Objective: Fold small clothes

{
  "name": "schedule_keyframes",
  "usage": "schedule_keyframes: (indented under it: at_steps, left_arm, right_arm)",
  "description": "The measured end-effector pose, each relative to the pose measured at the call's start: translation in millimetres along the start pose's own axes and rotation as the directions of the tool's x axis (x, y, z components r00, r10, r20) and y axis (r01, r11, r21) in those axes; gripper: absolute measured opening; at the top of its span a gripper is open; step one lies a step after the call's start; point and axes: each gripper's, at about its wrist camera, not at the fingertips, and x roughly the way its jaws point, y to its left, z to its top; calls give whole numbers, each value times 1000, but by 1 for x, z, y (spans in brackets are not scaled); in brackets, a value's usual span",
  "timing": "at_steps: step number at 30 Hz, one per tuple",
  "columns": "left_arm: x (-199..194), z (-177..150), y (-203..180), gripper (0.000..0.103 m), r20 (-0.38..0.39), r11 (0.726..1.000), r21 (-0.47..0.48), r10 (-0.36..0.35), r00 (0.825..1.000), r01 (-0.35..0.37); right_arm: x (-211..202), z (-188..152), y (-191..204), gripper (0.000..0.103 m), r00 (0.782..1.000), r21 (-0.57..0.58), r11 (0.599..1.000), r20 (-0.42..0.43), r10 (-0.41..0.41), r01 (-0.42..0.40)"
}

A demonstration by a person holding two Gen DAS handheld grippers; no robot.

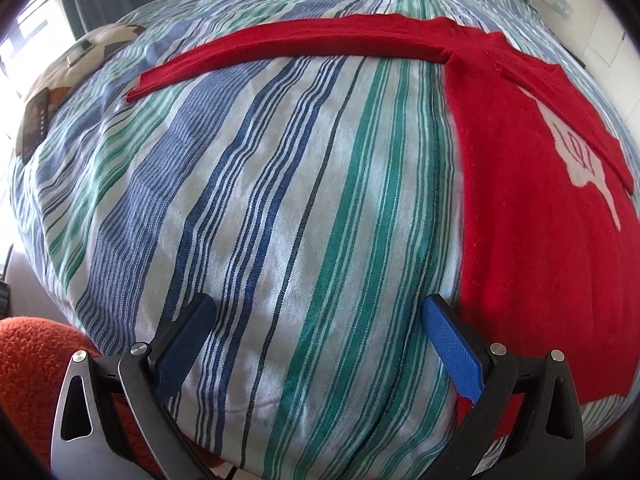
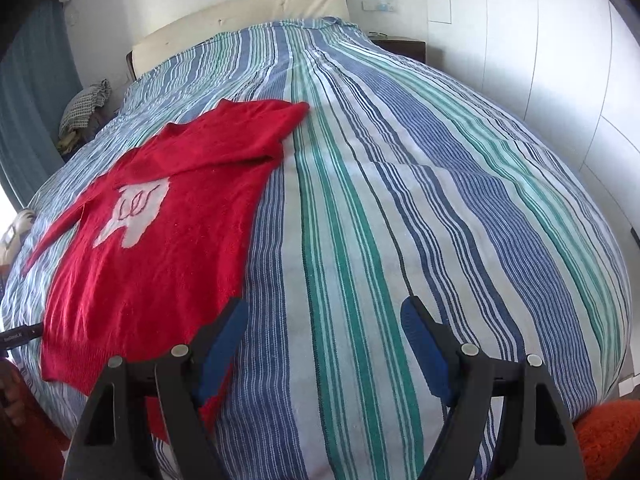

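red knit sweater (image 2: 152, 240) flat on striped bedspread (image 2: 400, 220), one sleeve (image 1: 280, 48) stretched sideways. soft, limp, light (likely to sag). best pinched at cuff or hem. left gripper (image 1: 316, 320) and right gripper (image 2: 320, 320) both spread wide, empty.

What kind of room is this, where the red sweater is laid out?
Most likely a home bedroom. The red sweater lies on a bed with a striped bedspread, a padded cream headboard stands against the wall, and a curtain hangs at the side.
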Motion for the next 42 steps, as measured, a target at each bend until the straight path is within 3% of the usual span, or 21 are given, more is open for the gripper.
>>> schedule_keyframes:
  at_steps: [42]
  left_arm:
    - [7,-5,-2,103,15,1000,-5,-2,1000,2]
  right_arm:
    - [7,-4,-1,78,1000,19,1000,-29,0,0]
